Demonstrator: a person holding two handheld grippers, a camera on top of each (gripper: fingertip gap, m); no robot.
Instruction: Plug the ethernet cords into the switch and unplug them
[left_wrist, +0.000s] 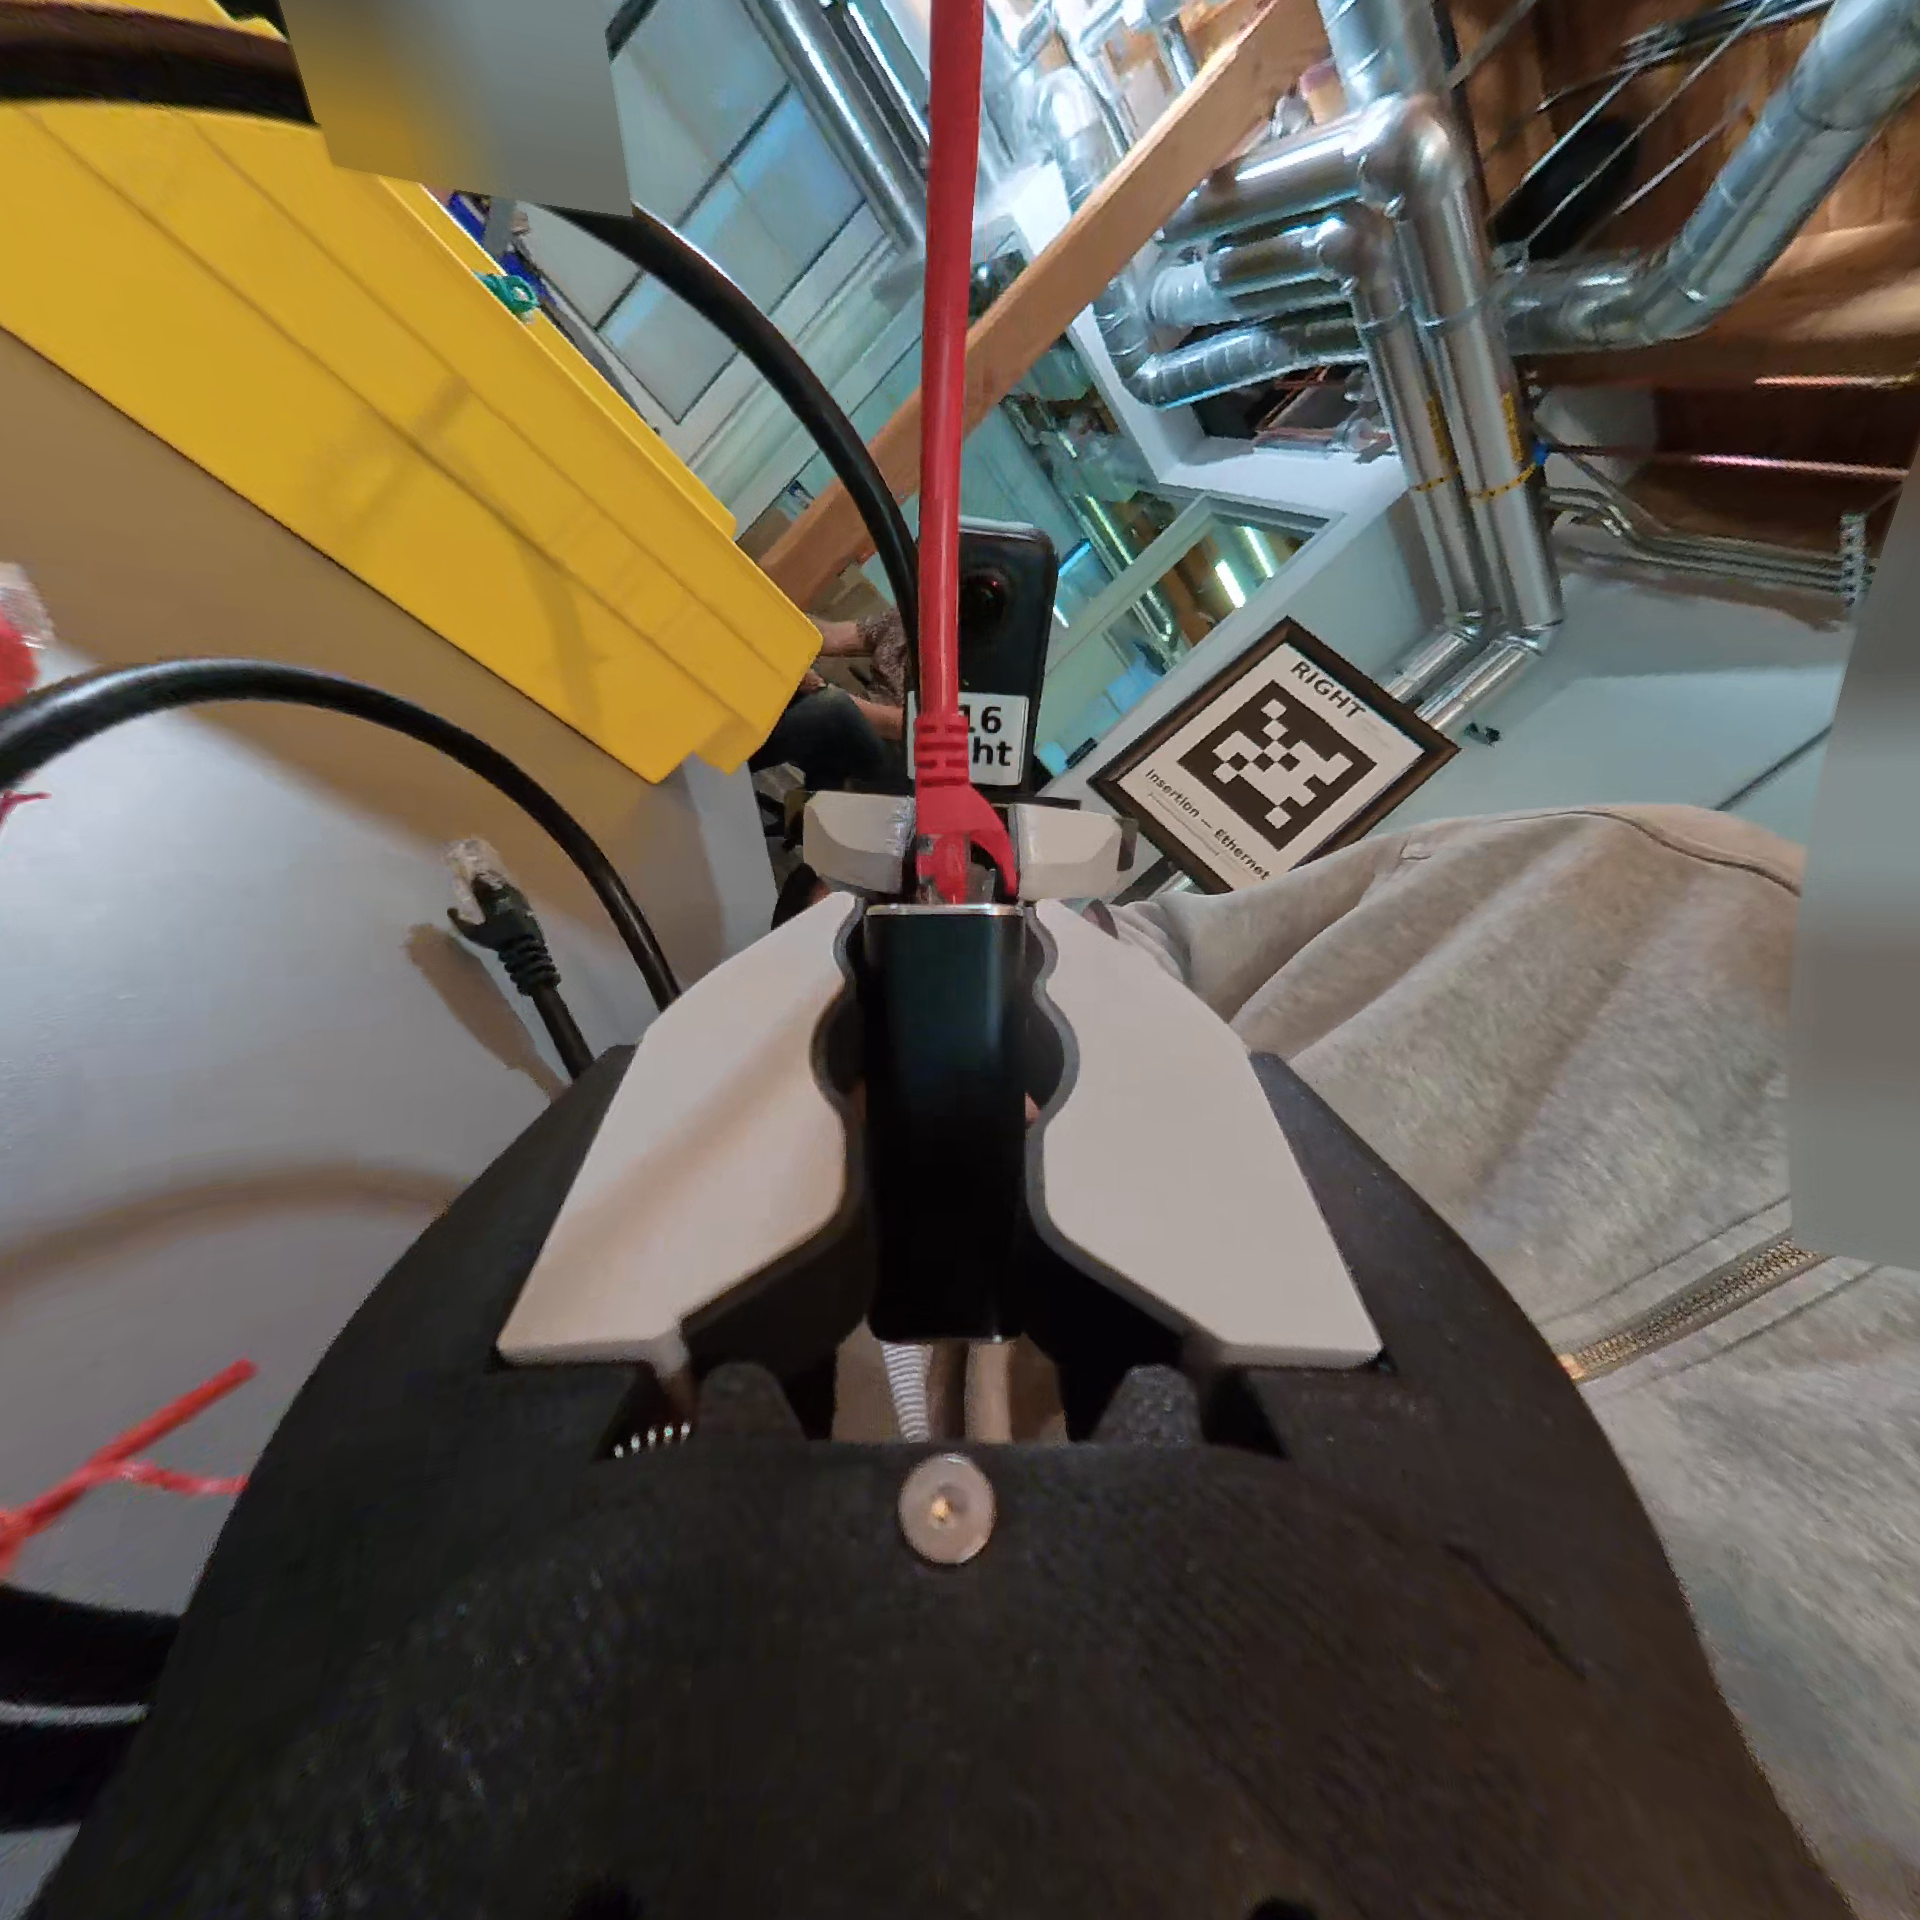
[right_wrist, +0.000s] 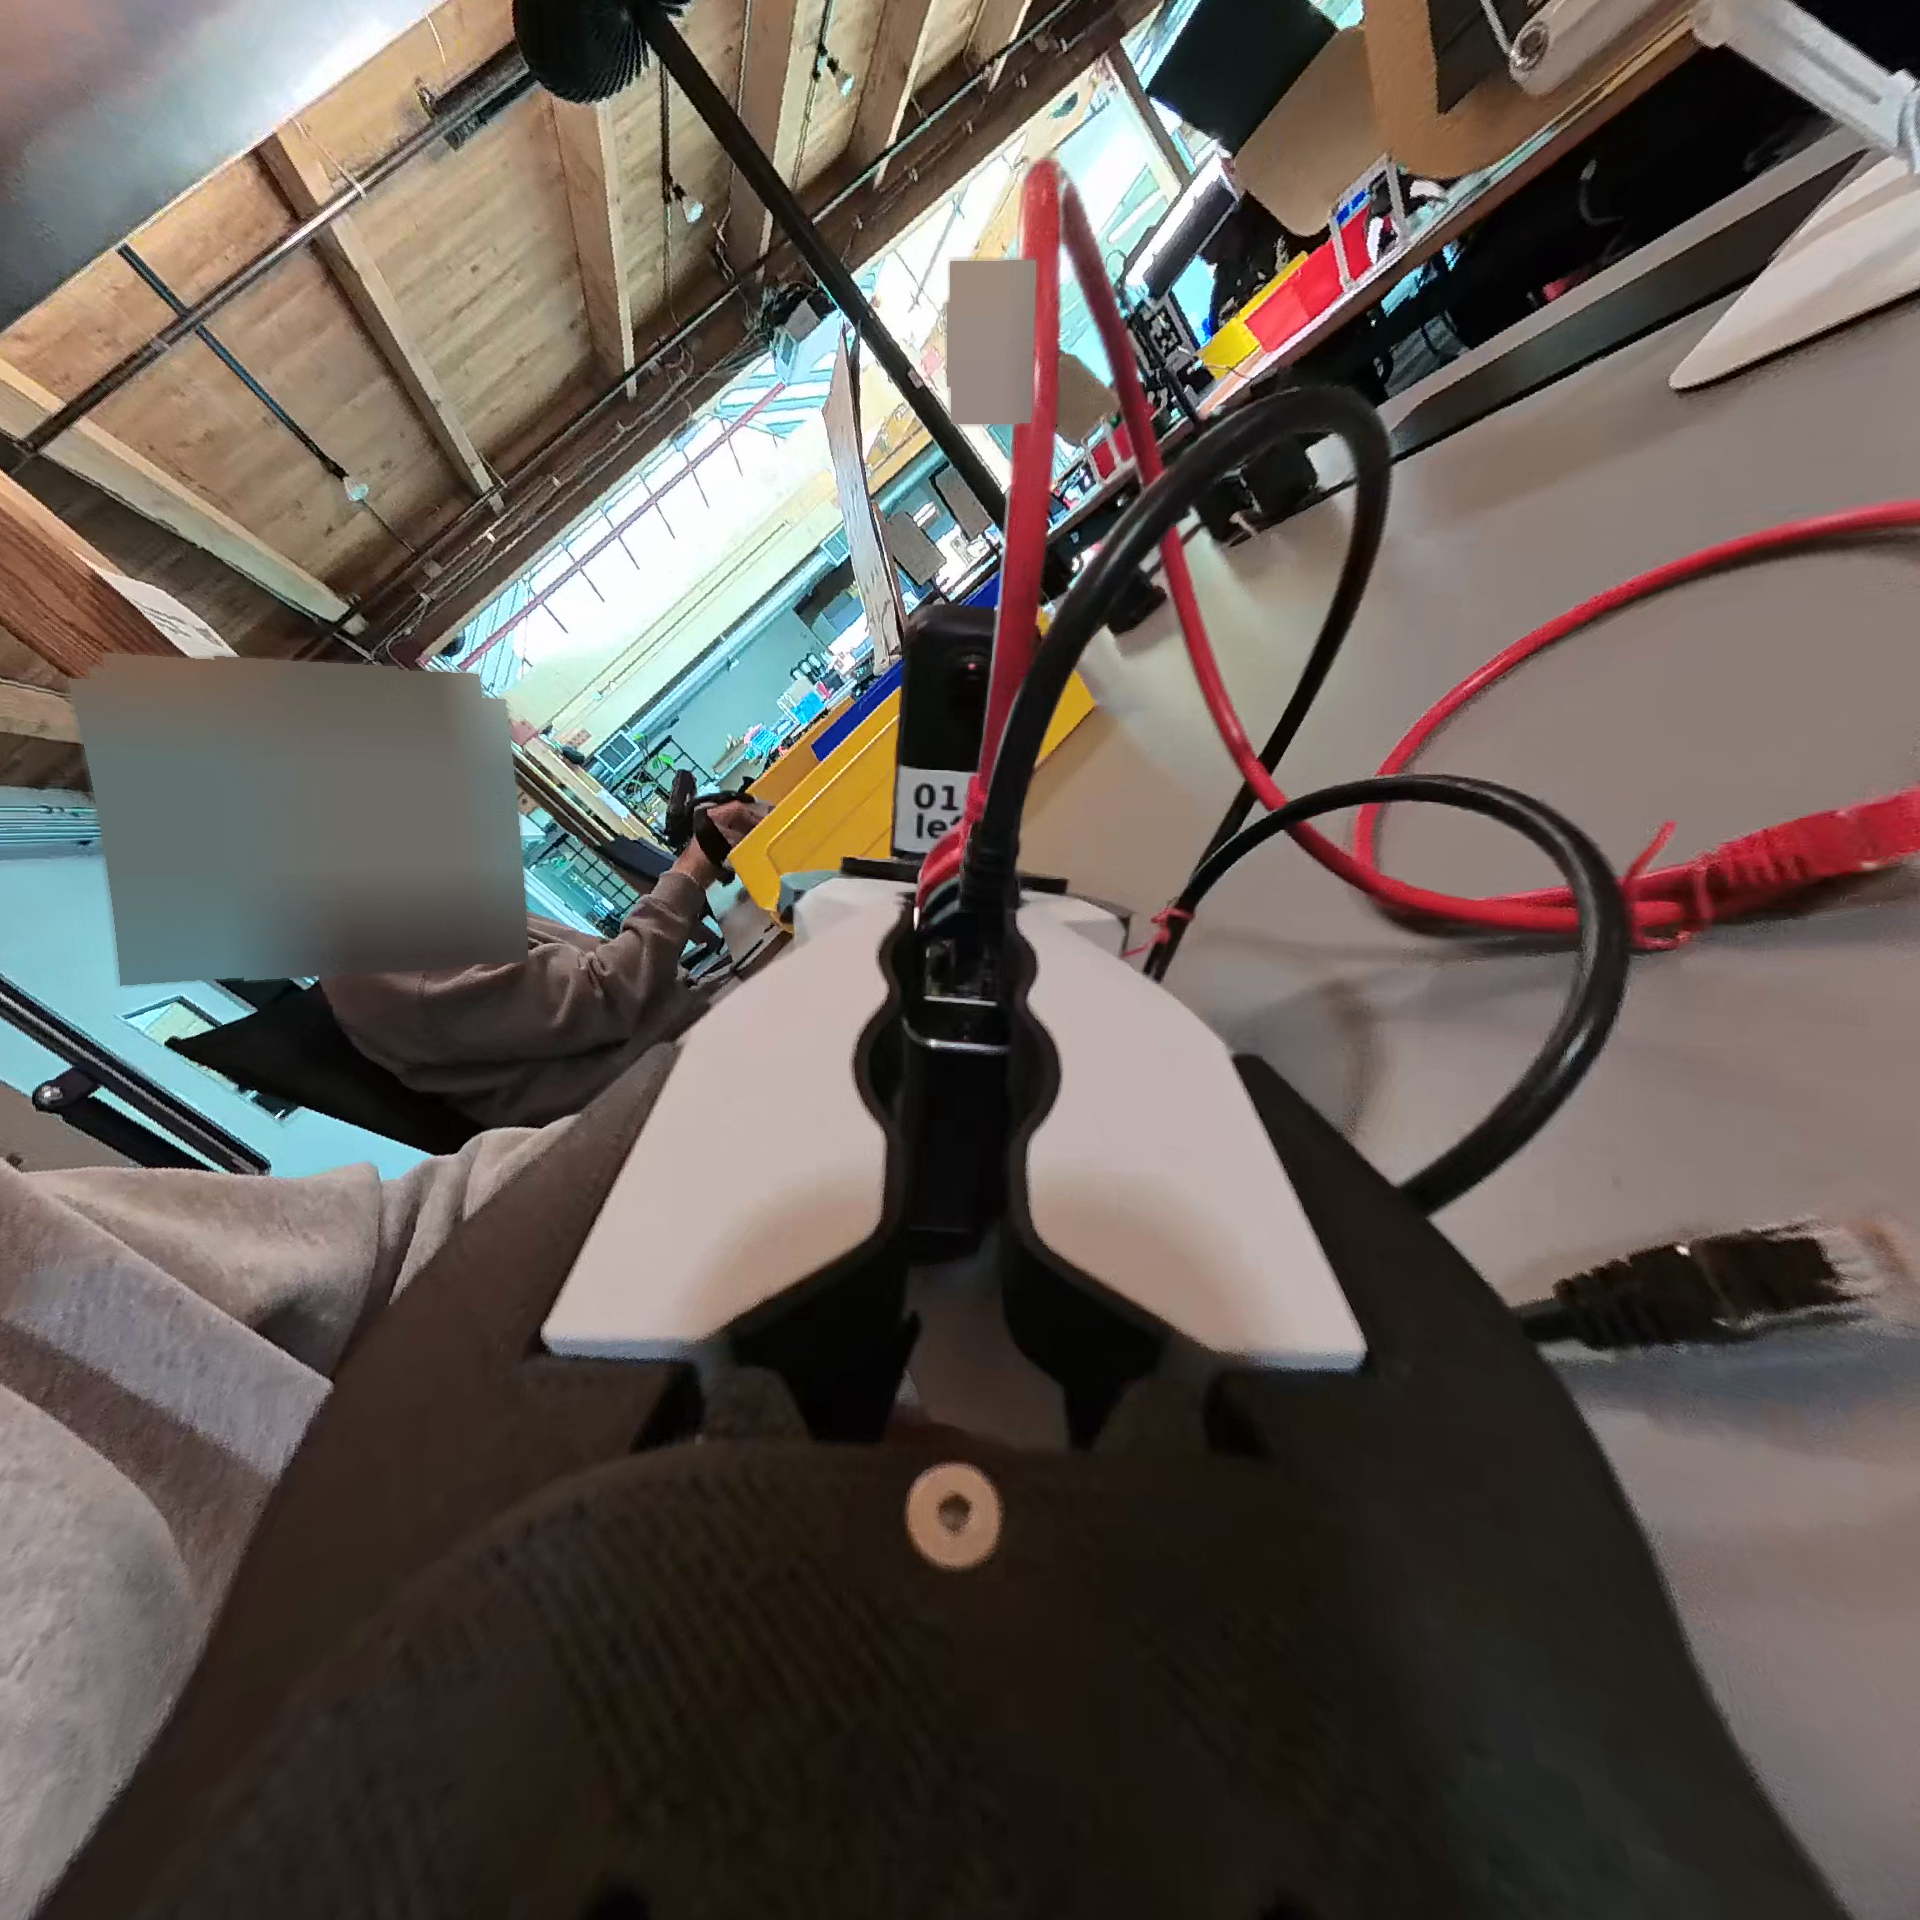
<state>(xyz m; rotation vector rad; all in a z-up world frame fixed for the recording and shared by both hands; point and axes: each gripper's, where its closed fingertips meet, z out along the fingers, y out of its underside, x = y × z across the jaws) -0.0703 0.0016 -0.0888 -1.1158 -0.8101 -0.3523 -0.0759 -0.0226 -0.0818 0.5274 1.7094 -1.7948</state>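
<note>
Legible writing stands in three spots: a white sticker on the black camera just beyond the left gripper's fingertips, a framed fiducial-marker card off to their right, and a white sticker on the camera beyond the right gripper's fingertips.

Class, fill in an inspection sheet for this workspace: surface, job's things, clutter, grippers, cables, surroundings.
Surface: grey table.
Job's things: black switch; red cord with its plug at the switch's far end.
Clutter: yellow bin, framed marker card.
Grippers: left gripper shut on switch; right gripper closed on it too.
Cables: black cord loops over table; loose black plug lies free.
Surroundings: metal pipes, wooden ceiling.
</note>
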